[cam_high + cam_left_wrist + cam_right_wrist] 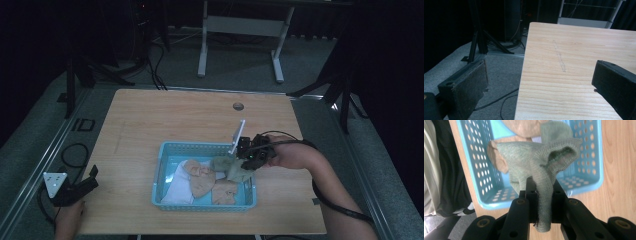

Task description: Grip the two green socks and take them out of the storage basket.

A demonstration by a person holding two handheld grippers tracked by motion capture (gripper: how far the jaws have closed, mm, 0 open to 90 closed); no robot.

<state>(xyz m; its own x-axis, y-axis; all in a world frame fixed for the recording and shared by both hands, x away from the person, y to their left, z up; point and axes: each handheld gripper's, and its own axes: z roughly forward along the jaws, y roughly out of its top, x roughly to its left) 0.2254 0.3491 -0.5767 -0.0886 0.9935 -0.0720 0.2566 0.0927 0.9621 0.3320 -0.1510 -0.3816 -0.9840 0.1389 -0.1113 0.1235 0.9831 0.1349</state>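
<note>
Your right gripper [541,195] pinches the green sock [536,162], which hangs over the basket's [165,150] right edge. Left gripper [539,87] fingers wide, far left on the table [150,115].

Light wooden table [150,120] with a small round hole [238,106] near its far edge. Blue perforated basket [165,170] sits on its near half.

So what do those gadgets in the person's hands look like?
Both are black, each with two blocky fingers. The left gripper carries a grey three-cornered plate with a green light; the right gripper has a white plate and a black cable along the bare forearm.
</note>
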